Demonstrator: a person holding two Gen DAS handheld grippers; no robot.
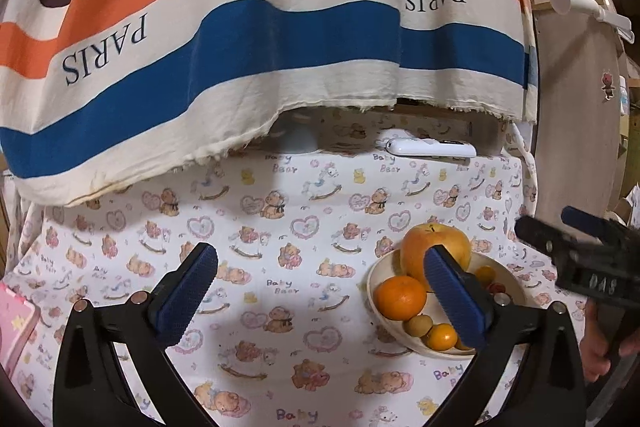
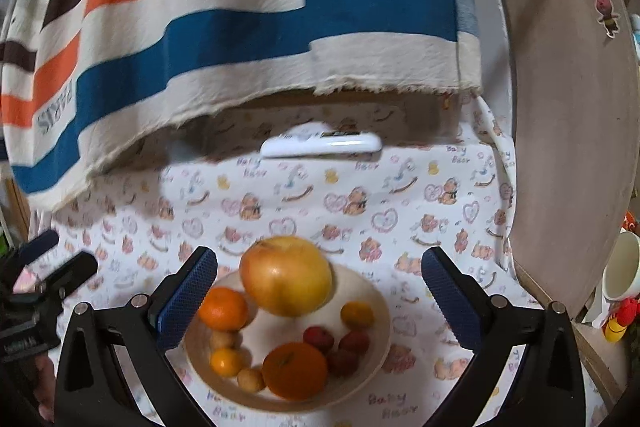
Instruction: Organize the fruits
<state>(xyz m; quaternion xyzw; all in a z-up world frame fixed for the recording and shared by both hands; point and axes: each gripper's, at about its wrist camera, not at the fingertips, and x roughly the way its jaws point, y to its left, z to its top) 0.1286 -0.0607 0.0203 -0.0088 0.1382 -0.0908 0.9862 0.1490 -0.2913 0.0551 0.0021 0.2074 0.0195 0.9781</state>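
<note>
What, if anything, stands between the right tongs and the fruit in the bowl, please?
Nothing visible does. The right tongs hang open above the bowl, with the apple and the oranges directly ahead. The white remote lies far behind.

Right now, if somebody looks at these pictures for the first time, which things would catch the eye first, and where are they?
The big striped cloth printed PARIS hangs across the back, above the bear-print tablecloth. Next comes the cream bowl near the front, with a large apple at its far side, oranges and small red fruits. The right gripper is open above the bowl, nothing between its fingers.
</note>
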